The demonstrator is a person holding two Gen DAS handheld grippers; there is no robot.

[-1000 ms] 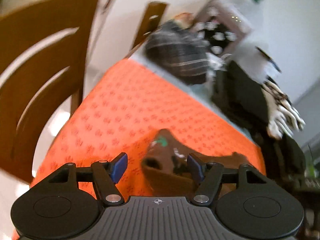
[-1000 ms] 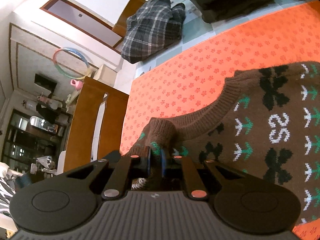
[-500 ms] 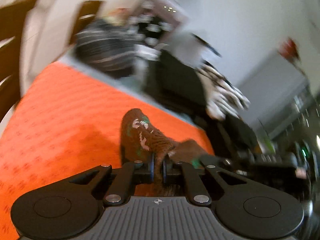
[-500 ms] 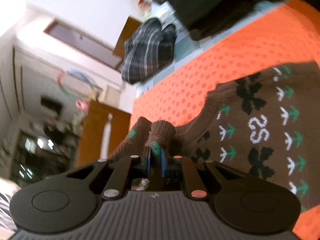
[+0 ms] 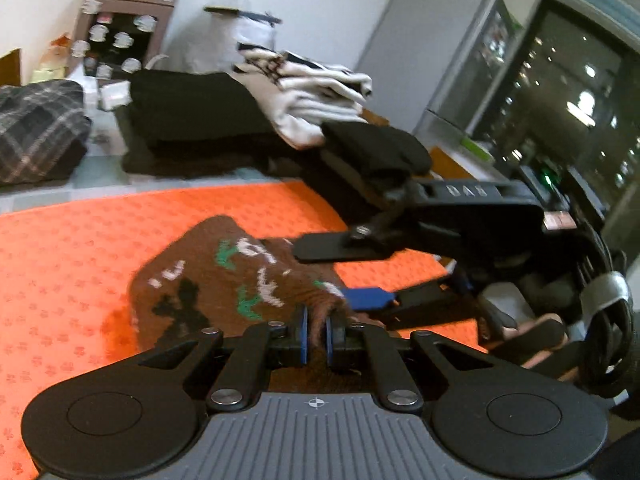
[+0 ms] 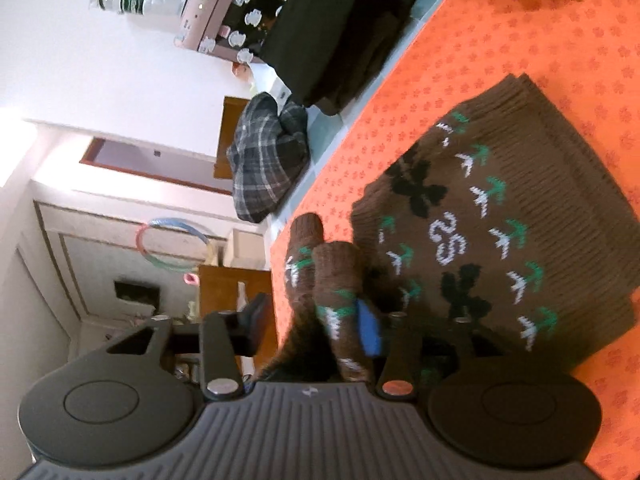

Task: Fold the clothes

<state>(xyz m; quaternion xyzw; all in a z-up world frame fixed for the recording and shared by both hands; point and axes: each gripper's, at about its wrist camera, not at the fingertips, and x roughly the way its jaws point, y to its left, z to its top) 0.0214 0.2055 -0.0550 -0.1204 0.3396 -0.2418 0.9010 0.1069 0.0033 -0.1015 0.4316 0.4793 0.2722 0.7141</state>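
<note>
A brown knitted sweater [image 6: 500, 220] with green, white and black motifs lies folded on the orange tablecloth [image 6: 540, 40]. Its two sleeves [image 6: 320, 264] rise side by side toward the right wrist camera. My right gripper [image 6: 312, 320] is opening: the sleeves stand between its jaws, against the blue pad [image 6: 370, 328], while the other finger is off them. My left gripper [image 5: 316, 336] is shut on a sleeve end [image 5: 224, 280]. In the left wrist view the right gripper [image 5: 332, 274] sits close by on the right, jaws apart.
Behind the orange cloth [image 5: 80, 240] lie a plaid garment [image 5: 36, 132], a stack of black clothes [image 5: 192, 120] and a white patterned garment [image 5: 316, 92]. A water dispenser [image 6: 224, 8] stands against the wall. A wooden chair [image 6: 228, 284] is at the table's side.
My left gripper shut on a sleeve and carried it right, up to the right gripper. My right gripper, shut on the other sleeve before, has spread its jaws. Both views rolled.
</note>
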